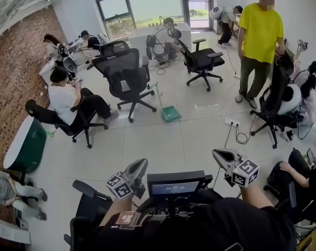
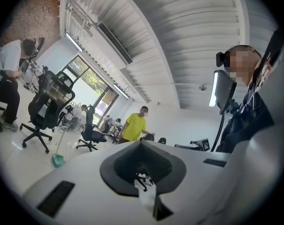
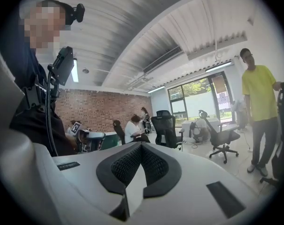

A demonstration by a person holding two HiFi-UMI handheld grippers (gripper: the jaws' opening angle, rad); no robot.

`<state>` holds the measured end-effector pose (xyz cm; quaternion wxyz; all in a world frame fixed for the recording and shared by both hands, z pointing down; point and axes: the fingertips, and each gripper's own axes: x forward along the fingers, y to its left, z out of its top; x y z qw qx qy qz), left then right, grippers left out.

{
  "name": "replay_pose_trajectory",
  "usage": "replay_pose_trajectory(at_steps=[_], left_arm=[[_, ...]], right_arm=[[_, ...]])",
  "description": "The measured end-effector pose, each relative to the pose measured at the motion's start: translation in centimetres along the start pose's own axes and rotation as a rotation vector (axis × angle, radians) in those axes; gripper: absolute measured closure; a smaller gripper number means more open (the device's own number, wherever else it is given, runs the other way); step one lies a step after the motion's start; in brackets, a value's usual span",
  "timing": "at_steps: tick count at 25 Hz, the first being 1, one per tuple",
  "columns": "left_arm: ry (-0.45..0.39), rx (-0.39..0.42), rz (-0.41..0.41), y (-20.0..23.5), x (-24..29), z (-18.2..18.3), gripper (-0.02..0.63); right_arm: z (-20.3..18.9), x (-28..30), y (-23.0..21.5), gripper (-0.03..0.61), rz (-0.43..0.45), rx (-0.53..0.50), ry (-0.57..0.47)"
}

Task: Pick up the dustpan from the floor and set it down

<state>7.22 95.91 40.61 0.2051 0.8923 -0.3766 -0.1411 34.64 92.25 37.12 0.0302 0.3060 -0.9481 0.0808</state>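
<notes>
bright daylight from the windows [image 1: 152, 1] at twelve o'clock glares on the floor [image 1: 163, 140]; gripper views bend at edges.

Dustpan [image 1: 171, 113]: lies far ahead of both grippers in the head view, and its pan is too small to tell if it holds anything. In the left gripper view it sits ahead and to the left as a small teal patch. Its shape is unreadable and its handle [image 2: 60, 142] is a faint line.

Left gripper [image 2: 142, 165]: its own body hides the floor [image 2: 19, 165] just ahead of it.

Right gripper [image 3: 141, 165]: the same blockage occurs in its view. A chair [image 3: 283, 125] to its right is cut by the frame edge.

Seated person [image 1: 304, 177], right of the right gripper: cut by the head view's edge.
</notes>
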Motion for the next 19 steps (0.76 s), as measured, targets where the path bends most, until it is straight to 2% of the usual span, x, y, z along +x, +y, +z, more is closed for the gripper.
replay_pose_trajectory(at_steps=[9, 13, 19], left_arm=[[0.002, -0.018, -0.004, 3.0, -3.4, 0.9, 0.611], [-0.004, -0.012, -0.019, 3.3, -2.5, 2.2, 0.611], [-0.011, -0.012, -0.02, 2.5, -1.3, 2.0, 0.611]], right_arm=[[0.8, 3.9, 2.9, 0.569, 0.023, -0.021, 0.008], [1.2, 5.0, 2.7, 0.569, 0.029, -0.039, 0.008], [1.7, 4.4, 1.5, 0.569, 0.036, -0.048, 0.012]])
